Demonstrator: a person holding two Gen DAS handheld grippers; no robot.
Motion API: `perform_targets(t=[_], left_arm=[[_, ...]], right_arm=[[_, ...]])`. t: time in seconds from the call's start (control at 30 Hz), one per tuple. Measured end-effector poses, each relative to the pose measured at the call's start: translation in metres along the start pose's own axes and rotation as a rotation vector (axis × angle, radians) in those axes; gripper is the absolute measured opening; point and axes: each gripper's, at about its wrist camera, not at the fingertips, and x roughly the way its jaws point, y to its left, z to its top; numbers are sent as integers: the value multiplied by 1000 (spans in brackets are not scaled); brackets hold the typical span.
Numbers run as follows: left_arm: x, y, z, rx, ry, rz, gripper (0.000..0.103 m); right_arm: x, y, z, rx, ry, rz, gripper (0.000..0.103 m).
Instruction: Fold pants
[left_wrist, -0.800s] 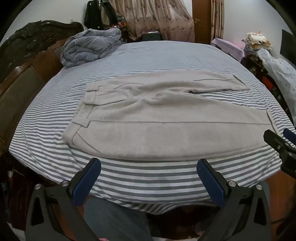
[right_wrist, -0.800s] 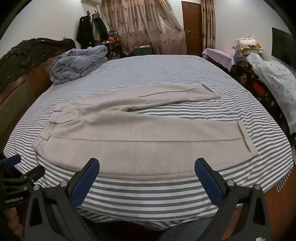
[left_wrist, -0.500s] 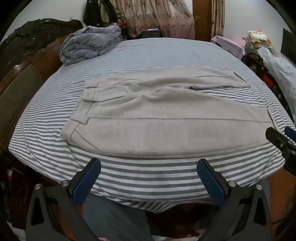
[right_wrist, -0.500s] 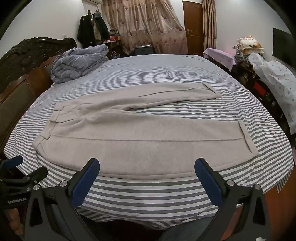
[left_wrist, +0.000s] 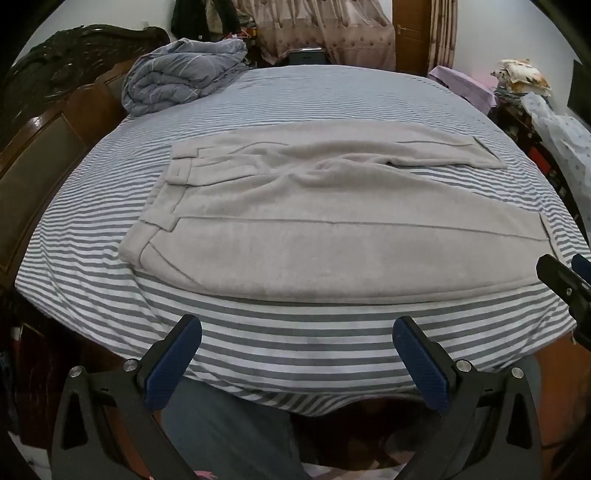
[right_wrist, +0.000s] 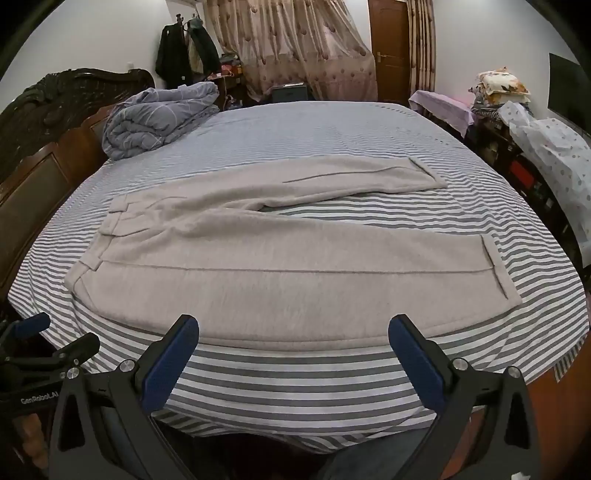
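Light grey pants (left_wrist: 332, 236) lie flat on the striped bed, waistband to the left, both legs spread out to the right; they also show in the right wrist view (right_wrist: 280, 258). My left gripper (left_wrist: 295, 354) is open and empty, hovering over the bed's near edge, a little short of the near trouser leg. My right gripper (right_wrist: 293, 354) is open and empty, at the same near edge. Each gripper shows at the edge of the other's view.
The bed (left_wrist: 295, 343) has a grey-and-white striped sheet. A rolled blue duvet (left_wrist: 184, 81) lies at the far left by the dark wooden headboard (left_wrist: 48, 122). Cluttered furniture with pillows (right_wrist: 517, 110) stands to the right. Curtains and a door are behind.
Both grippers have drifted slightly forward and up over the bed edge, so the pants sit a little lower in view. The pants have not moved.
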Motion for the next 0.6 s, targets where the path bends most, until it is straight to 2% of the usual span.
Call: perform_targets(t=[0.6], left_arm=[[4, 1, -3, 1, 14, 7, 102]], right_arm=[[4, -1, -4, 8, 18, 6, 102]])
